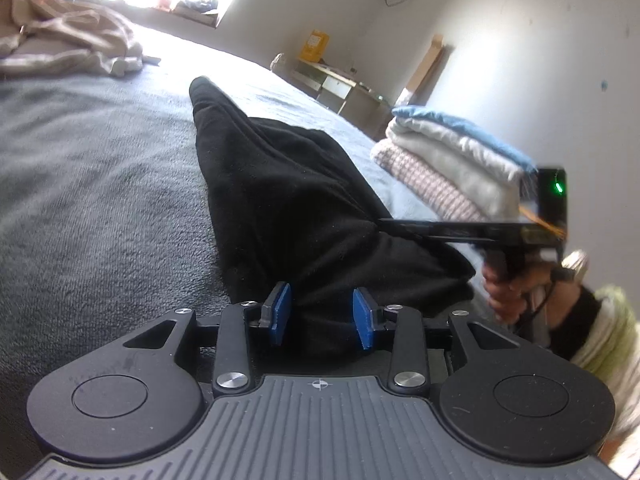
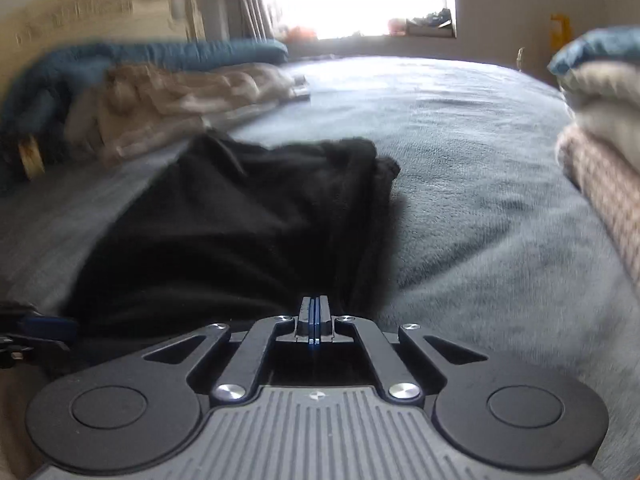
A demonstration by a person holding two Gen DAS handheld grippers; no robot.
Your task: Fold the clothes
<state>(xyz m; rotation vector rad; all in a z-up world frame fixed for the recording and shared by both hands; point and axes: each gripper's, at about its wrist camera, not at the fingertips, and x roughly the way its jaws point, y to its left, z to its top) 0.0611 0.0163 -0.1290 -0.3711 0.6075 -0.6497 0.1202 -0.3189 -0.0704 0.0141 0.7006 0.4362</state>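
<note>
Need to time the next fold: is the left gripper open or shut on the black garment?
Open. In the left wrist view the left gripper's blue pads stand apart, with the black garment between them, unpinched.

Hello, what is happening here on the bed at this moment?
A person with a gripper in each hand is folding a black garment on a grey bed cover. The right gripper is shut at the garment's near edge; the left gripper is open around the cloth. A folded stack lies beside it, and unfolded beige clothes wait farther away.
</note>
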